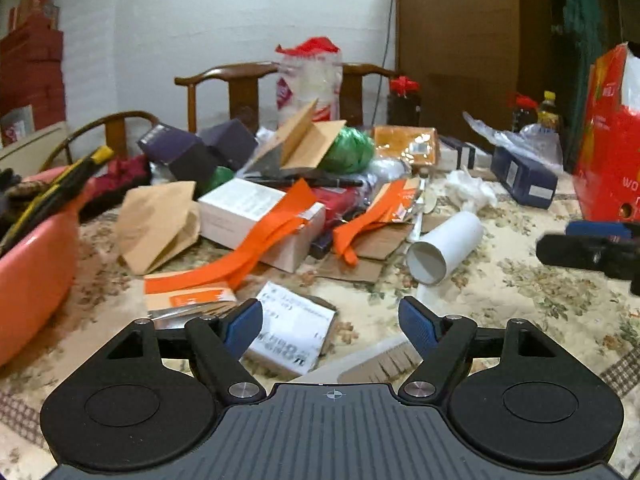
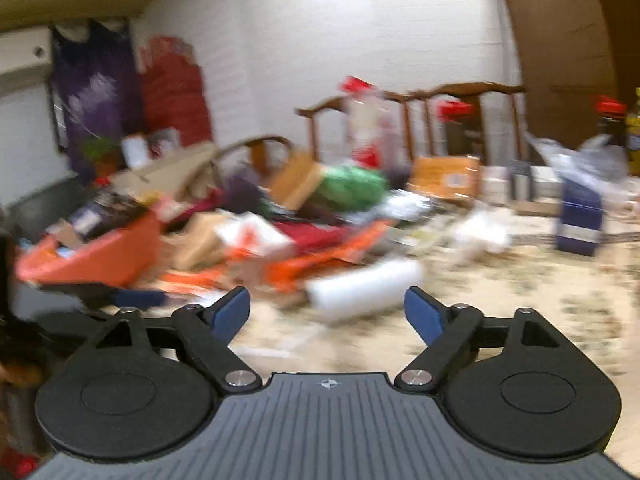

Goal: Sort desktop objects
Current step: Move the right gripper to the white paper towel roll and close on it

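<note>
The table (image 1: 520,292) with a floral cloth is piled with clutter. My left gripper (image 1: 331,320) is open and empty, low over a printed paper slip (image 1: 294,332) and a cardboard piece (image 1: 380,364). A white paper tube (image 1: 446,246) lies on its side ahead to the right. A white box (image 1: 256,216) draped with orange strips (image 1: 272,236) lies ahead. My right gripper (image 2: 327,306) is open and empty; its view is blurred, with the white tube (image 2: 366,286) just beyond its fingertips. The right gripper also shows at the right edge of the left wrist view (image 1: 592,248).
A pink basin (image 1: 36,276) stands at the left, also in the right wrist view (image 2: 100,256). A brown paper bag (image 1: 160,224), green bag (image 1: 348,148), dark boxes (image 1: 180,152), a blue box (image 1: 524,176), a red carton (image 1: 608,152), bottles (image 1: 550,114) and wooden chairs (image 1: 240,88) surround the pile.
</note>
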### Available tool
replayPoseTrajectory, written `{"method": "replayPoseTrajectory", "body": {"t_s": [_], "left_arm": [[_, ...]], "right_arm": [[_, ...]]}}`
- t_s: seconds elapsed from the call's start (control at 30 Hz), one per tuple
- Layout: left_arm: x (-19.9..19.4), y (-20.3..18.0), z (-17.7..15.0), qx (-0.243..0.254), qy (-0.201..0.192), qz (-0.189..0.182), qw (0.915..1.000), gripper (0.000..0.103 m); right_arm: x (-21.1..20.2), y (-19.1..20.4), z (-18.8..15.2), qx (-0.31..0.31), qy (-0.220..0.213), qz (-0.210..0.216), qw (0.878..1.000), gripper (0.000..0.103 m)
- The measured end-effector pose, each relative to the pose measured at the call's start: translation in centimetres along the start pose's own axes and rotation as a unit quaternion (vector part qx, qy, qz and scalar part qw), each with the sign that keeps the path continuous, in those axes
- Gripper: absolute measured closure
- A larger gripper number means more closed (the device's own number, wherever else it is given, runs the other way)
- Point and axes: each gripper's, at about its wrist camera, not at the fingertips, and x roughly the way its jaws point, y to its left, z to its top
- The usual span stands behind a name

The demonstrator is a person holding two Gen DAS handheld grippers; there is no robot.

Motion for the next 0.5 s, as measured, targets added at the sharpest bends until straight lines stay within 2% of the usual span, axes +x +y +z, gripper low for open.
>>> {"method": "replayPoseTrajectory", "body": {"t_s": [0.07, 0.17, 0.27, 0.37, 0.5], "left_arm": [[0.5, 0.2, 0.1, -0.006, 0.002, 0.007, 1.0000, 0.012], [1.4, 0.8, 0.4, -0.011, 0.013, 0.020, 0.9997, 0.012], [2.1, 0.7, 0.8, -0.015, 0.018, 0.012, 0.9997, 0.012], [2.4, 0.4, 1.1, -0.006, 0.010, 0.010, 0.9999, 0.012], [3.3, 0.7, 1.1, -0.003, 0.008, 0.017, 0.9998, 0.011]], "right_arm": [[0.8, -1.4, -0.5, 0.007, 0.019, -0.006, 1.000, 0.015], [3.1, -2.5, -0.4, 0.044, 0.052, 0.004, 0.998, 0.015], [5.4, -3.3, 0.3, 0.062, 0.069, 0.008, 0.996, 0.012], [6.2, -2.9, 0.7, 0.008, 0.045, 0.006, 0.999, 0.004], [7.5, -1.5, 0.6, -0.097, 0.038, 0.005, 0.995, 0.003]]}}
